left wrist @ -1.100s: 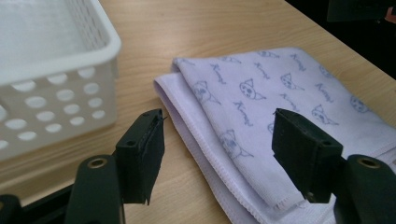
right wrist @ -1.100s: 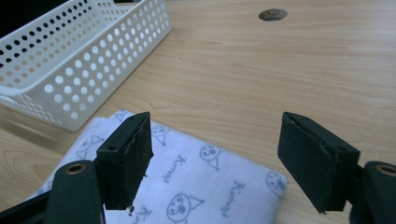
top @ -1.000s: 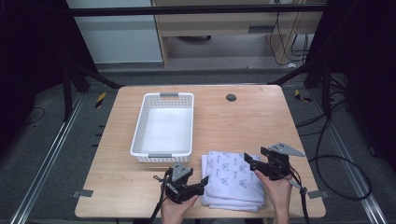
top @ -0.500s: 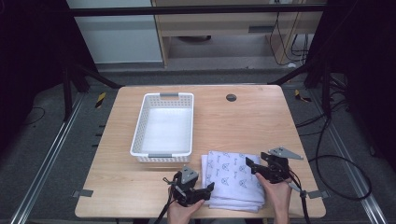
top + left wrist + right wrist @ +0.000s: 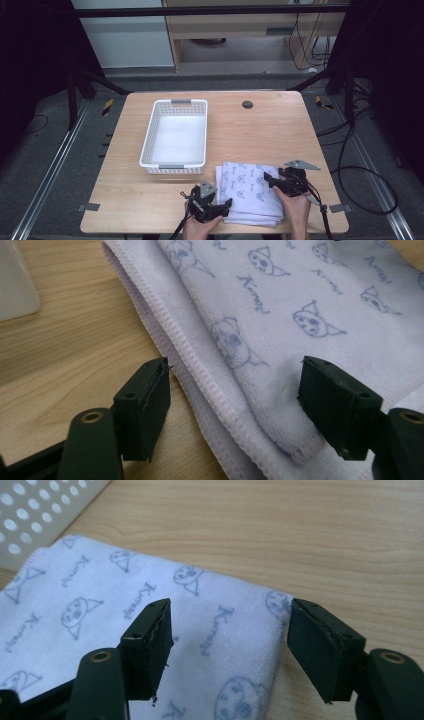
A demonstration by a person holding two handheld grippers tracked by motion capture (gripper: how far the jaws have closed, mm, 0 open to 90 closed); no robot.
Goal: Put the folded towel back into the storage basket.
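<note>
Here, a folded lilac cat-print cloth (image 5: pixel 252 192) is lying on the wooden bench (image 5: pixel 280 130); the left hand-held gripper (image 5: pixel 226 206) is opening, the right hand-held gripper (image 5: pixel 266 179) closing, both unclenched astride its edges.

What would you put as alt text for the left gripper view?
A folded pale lilac towel printed with cartoon faces lies on a wooden table, its stitched edge between the open black jaws of the left gripper. A white basket's corner shows at upper left.

soft printed terry cloth (image 5: pixel 310 300) — matt wood-grain table (image 5: pixel 280 130) — perforated white plastic basket (image 5: pixel 150 145).
</note>
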